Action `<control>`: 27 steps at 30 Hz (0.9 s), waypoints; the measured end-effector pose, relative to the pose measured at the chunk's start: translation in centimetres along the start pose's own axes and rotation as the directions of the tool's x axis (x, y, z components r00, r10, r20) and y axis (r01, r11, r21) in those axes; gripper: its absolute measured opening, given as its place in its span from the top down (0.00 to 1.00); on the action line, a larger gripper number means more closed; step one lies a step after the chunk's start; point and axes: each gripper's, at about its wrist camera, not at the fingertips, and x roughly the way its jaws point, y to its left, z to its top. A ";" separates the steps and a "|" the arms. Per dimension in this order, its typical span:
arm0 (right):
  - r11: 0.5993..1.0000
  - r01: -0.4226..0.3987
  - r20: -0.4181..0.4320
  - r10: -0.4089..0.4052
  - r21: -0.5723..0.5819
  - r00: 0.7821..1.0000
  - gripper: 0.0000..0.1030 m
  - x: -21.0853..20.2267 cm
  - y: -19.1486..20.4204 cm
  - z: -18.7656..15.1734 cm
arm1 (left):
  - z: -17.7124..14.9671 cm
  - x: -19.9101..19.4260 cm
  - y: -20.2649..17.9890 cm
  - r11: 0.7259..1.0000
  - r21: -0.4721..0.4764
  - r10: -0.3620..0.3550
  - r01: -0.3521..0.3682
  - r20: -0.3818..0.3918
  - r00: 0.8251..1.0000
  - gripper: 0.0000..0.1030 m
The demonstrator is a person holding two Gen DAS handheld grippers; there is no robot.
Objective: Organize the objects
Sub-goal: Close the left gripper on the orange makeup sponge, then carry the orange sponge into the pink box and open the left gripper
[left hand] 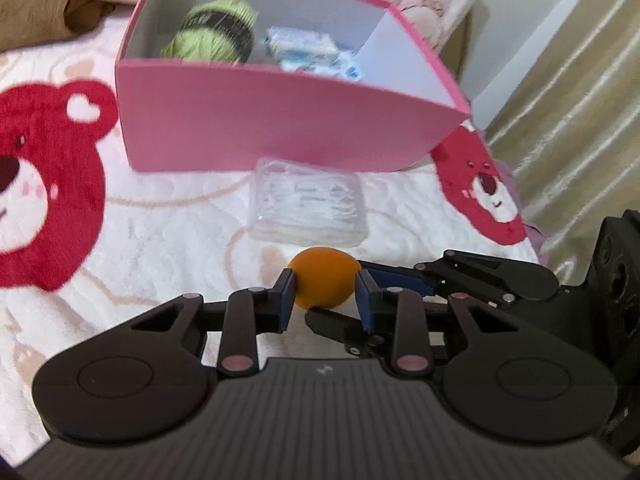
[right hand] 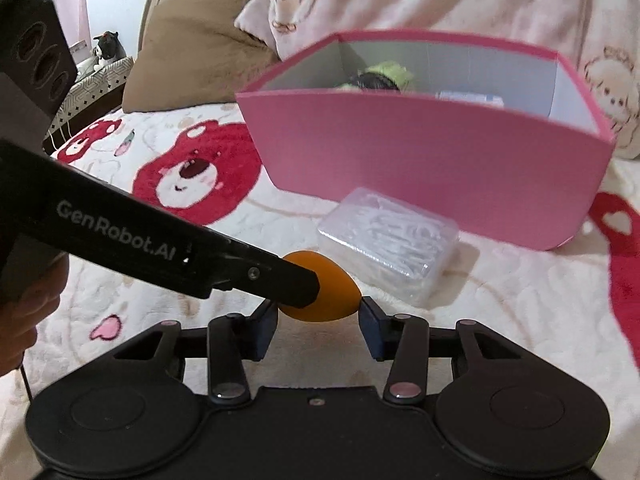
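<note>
From my left wrist camera, the orange egg-shaped sponge (left hand: 324,278) sits on the bear-print blanket (left hand: 160,232), squarely between the fingers of my left gripper (left hand: 326,294). Both blue pads (left hand: 289,294) touch its flanks, so I read this as a pinch on the sponge. Its long axis runs across the picture, from pad to pad. My right gripper (left hand: 400,276) reaches in from the right side, one fingertip just beside the sponge; whether it touches, I cannot tell from here. Beyond lie a clear plastic case (left hand: 306,206) and the pink box (left hand: 280,128), which holds a ball of green yarn (left hand: 216,32).

From my right wrist camera, the sponge (right hand: 332,292) lies straight ahead of my right gripper (right hand: 320,320), at its fingertips rather than deep between them. The right-hand pad (right hand: 370,316) meets the sponge's pointed end; the other is hidden behind the left gripper's finger (right hand: 288,280), which crosses in front, so I cannot confirm a grip. The left gripper is the better seated. The pink box (right hand: 420,168) stands beyond the sponge, so the lift goes forward and up over the near wall.
</note>
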 end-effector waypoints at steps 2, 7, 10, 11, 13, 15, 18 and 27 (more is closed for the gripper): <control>1.000 -0.005 0.023 0.004 0.015 1.000 0.52 -1.0 0.1 0.1 | 0.0 -0.7 -0.4 1.000 0.012 -0.005 0.005 0.009 1.000 0.70; 1.000 0.017 0.055 -0.016 -0.020 0.998 0.52 -2.8 1.1 1.0 | 0.1 -2.3 -1.6 1.000 0.025 -0.010 0.009 0.024 1.000 0.70; 0.998 0.034 0.058 -0.031 -0.045 0.998 0.52 -4.0 1.3 1.6 | 0.7 -3.0 -2.1 1.000 0.012 -0.020 0.019 0.028 0.999 0.70; 0.998 0.040 0.060 -0.037 -0.049 0.998 0.52 -4.3 1.3 1.8 | 0.9 -3.2 -2.4 1.000 0.017 -0.022 0.021 0.030 0.999 0.70; 0.997 0.050 0.068 -0.046 -0.057 0.997 0.52 -4.9 1.4 2.2 | 1.3 -3.6 -3.0 0.999 0.029 -0.026 0.025 0.034 0.999 0.70; 0.997 0.058 0.075 -0.053 -0.060 0.996 0.53 -5.6 1.3 2.8 | 1.8 -4.0 -3.5 0.999 0.033 -0.030 0.029 0.038 0.999 0.70; 0.996 0.072 0.082 -0.067 -0.055 0.994 0.53 -6.7 1.0 3.8 | 2.6 -4.9 -4.6 0.997 0.074 -0.040 0.036 0.059 0.997 0.70; 0.993 0.103 0.132 -0.095 -0.054 0.987 0.52 -9.5 0.3 6.9 | 5.9 -6.9 -7.6 0.988 0.151 -0.056 0.041 0.100 0.993 0.70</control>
